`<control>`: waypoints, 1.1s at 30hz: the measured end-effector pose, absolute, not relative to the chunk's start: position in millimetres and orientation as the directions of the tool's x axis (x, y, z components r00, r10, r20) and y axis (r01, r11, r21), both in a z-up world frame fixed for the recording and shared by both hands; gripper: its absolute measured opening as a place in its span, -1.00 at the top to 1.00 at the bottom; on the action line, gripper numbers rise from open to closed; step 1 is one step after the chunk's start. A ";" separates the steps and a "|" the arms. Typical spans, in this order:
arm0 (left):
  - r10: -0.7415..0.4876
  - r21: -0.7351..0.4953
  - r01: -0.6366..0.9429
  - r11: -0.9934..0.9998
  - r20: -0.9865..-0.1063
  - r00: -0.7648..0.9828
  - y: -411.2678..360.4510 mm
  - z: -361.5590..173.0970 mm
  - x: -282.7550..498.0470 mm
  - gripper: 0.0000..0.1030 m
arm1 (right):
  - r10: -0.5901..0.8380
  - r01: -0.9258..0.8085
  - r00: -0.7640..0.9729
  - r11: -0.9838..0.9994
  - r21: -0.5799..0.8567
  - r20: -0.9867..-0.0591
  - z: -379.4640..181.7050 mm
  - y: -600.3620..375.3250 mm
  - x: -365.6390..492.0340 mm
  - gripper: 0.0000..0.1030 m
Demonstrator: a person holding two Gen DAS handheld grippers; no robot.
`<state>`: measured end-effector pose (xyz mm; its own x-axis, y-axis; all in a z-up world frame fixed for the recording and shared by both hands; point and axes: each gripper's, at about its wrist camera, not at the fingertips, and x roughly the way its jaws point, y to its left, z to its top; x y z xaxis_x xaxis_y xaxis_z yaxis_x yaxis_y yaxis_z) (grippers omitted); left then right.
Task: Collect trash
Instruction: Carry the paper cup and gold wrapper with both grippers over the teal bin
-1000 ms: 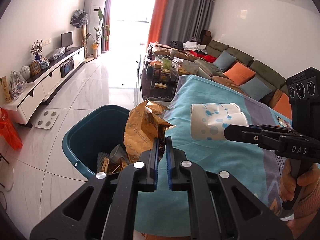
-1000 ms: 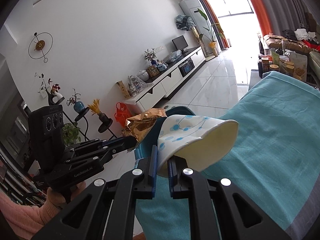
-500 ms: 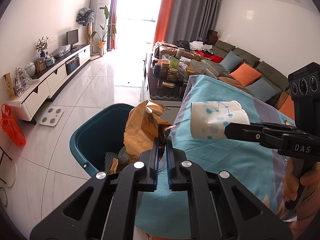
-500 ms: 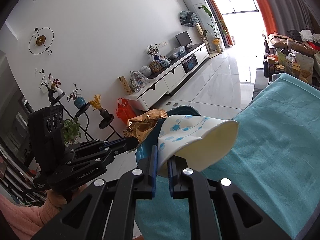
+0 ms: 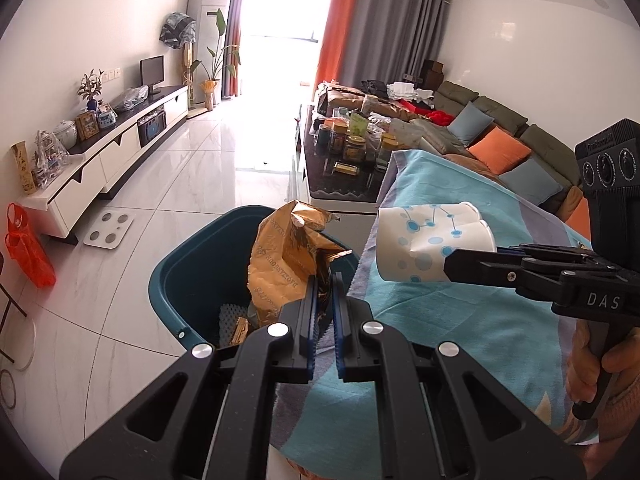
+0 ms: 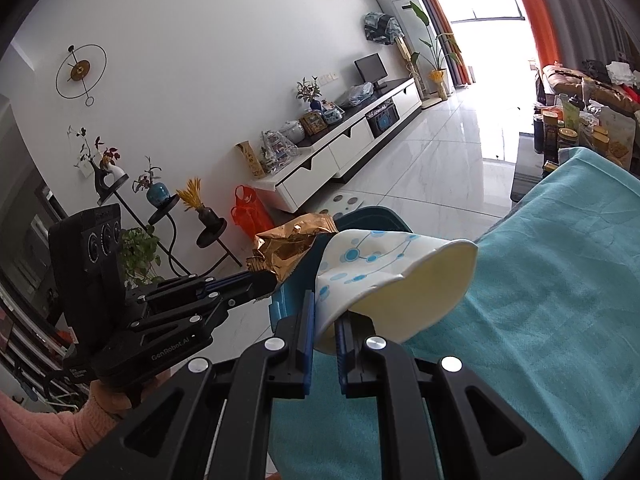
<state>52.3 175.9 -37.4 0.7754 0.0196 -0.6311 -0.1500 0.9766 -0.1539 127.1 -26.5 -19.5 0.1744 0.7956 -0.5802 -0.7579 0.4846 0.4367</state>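
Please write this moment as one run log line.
left gripper: shut on wrapper, over bin | right gripper: shut on cup

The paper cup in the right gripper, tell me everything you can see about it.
The paper cup is white with blue dots joined by thin lines and a cream inside. It looks crumpled, lying sideways above the teal cloth. The right gripper pinches its flattened wall. Nothing else visibly touches it; the gold snack bag hangs beside it.

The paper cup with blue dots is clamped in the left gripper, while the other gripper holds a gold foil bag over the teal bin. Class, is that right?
Not quite. The paper cup is clamped in the right gripper, as the right wrist view shows. The left gripper holds the gold foil bag over the teal bin.
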 end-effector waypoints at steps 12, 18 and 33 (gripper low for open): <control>0.037 -0.152 -0.176 0.973 -0.647 0.762 174.4 -42.5 58.1 0.86 | 0.775 -0.775 0.151 0.478 0.413 -0.614 -21.1 -1.3 132.9 0.84; 0.038 -0.157 -0.184 0.970 -0.652 0.757 176.9 -42.1 62.4 0.86 | 0.765 -0.785 0.141 0.473 0.400 -0.628 -23.1 10.4 133.1 0.84; 0.033 -0.189 -0.215 0.958 -0.672 0.740 189.9 -55.7 74.6 0.86 | 0.730 -0.799 0.126 0.476 0.368 -0.672 -32.6 31.4 139.4 0.84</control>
